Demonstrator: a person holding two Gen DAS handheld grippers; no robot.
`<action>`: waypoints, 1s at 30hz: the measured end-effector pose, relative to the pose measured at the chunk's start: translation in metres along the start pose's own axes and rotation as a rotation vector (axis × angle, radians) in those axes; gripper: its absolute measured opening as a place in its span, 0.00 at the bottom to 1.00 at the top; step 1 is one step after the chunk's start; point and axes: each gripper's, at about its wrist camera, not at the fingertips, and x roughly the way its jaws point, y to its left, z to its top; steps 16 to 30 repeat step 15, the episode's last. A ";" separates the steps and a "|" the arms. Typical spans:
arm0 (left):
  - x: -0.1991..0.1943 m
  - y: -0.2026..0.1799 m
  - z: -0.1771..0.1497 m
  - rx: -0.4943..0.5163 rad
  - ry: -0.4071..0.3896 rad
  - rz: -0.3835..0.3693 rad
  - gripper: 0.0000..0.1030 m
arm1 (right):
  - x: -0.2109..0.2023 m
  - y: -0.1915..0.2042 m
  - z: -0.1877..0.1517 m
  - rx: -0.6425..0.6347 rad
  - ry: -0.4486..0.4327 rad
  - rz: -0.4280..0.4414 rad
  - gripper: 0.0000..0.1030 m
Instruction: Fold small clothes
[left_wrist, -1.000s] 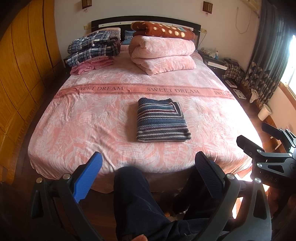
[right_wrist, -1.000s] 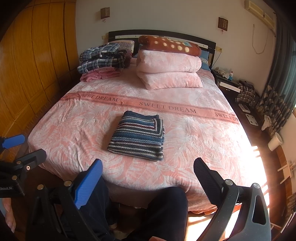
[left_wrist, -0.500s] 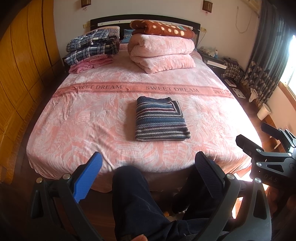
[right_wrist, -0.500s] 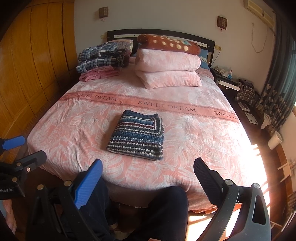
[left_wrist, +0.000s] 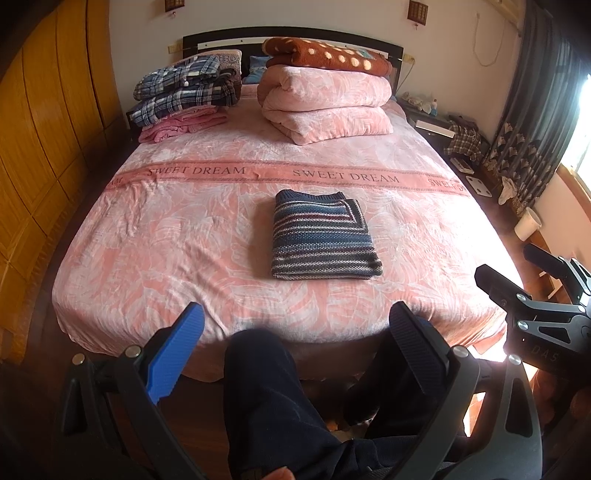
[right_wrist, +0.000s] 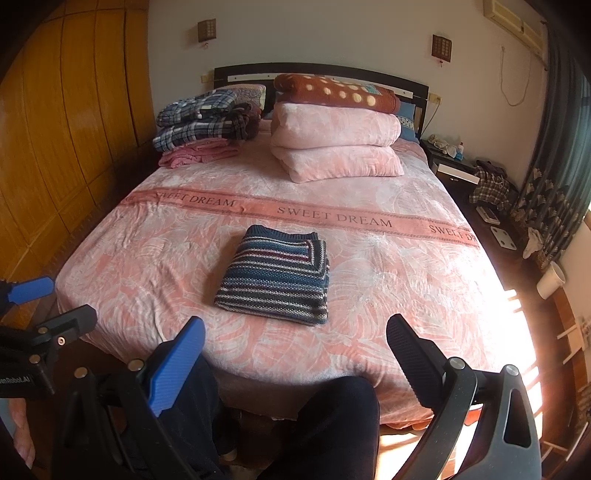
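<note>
A striped blue and grey knitted sweater (left_wrist: 323, 236) (right_wrist: 279, 278) lies folded into a neat rectangle in the middle of the pink bed (left_wrist: 155, 258) (right_wrist: 388, 295). My left gripper (left_wrist: 295, 332) is held off the foot of the bed, open, with nothing between its blue and black fingers. My right gripper (right_wrist: 295, 339) is likewise open and empty, short of the bed's near edge. Each gripper shows at the side of the other's view: the right gripper (left_wrist: 524, 280) and the left gripper (right_wrist: 48, 302). Both are well away from the sweater.
At the head of the bed sit a stack of plaid and pink clothes (left_wrist: 184, 96) and folded pink quilts under a brown spotted blanket (left_wrist: 325, 96). A person's dark-trousered legs (left_wrist: 273, 398) are below the grippers. Wooden wardrobe (left_wrist: 44, 129) on the left, nightstand and curtains (left_wrist: 532, 122) on the right.
Both views have drifted slightly back and up from the bed. The sweater lies unmoved and both grippers stay open.
</note>
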 end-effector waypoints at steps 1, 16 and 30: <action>0.000 0.001 0.000 -0.001 0.001 -0.001 0.97 | 0.000 0.000 0.000 0.000 0.000 -0.001 0.96; -0.001 0.001 -0.003 0.000 -0.003 0.001 0.97 | 0.003 0.001 0.007 0.003 0.012 0.008 0.96; -0.001 0.001 -0.003 0.000 -0.003 0.001 0.97 | 0.003 0.001 0.007 0.003 0.012 0.008 0.96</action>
